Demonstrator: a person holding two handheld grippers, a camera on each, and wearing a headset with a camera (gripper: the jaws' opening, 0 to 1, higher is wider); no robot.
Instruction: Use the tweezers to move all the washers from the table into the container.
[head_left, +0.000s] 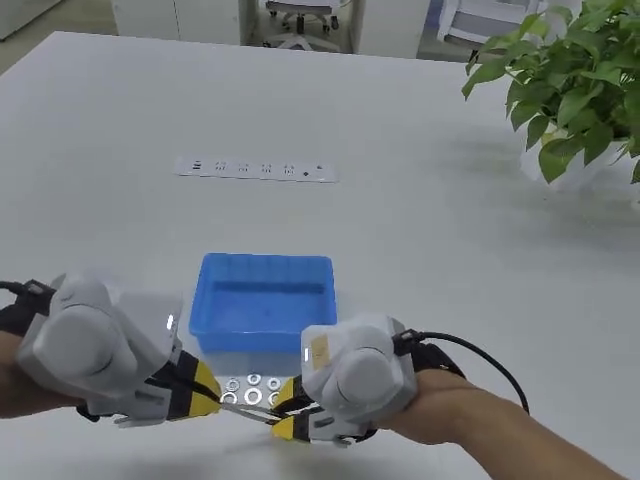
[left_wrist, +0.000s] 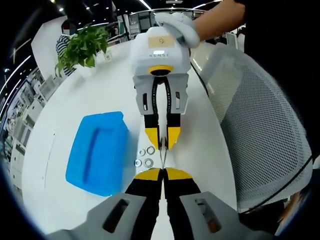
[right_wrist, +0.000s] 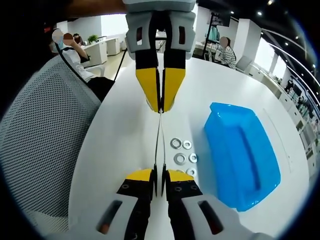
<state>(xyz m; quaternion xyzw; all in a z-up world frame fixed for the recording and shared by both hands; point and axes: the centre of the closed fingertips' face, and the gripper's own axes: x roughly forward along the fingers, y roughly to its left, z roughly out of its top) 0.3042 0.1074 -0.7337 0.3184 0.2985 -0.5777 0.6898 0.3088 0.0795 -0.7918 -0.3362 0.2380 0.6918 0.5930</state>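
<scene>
Thin metal tweezers (head_left: 248, 410) span the gap between my two grippers, low over the white table (head_left: 420, 230). The left gripper (head_left: 208, 393) and the right gripper (head_left: 283, 408) face each other, each shut on one end. In the left gripper view, my jaws (left_wrist: 162, 174) pinch the tweezers (left_wrist: 161, 155). In the right gripper view, my jaws (right_wrist: 159, 176) clamp the tweezers (right_wrist: 160, 140). Several washers (head_left: 253, 381) (left_wrist: 148, 162) (right_wrist: 179, 159) lie on the table beside the tweezers. Just beyond them sits the blue container (head_left: 262, 300) (left_wrist: 97, 152) (right_wrist: 242, 155), which looks empty.
A white power strip (head_left: 256, 169) lies farther back on the table. A potted plant (head_left: 575, 90) stands at the far right. A mesh office chair (left_wrist: 260, 135) (right_wrist: 45, 140) is at the table's near edge.
</scene>
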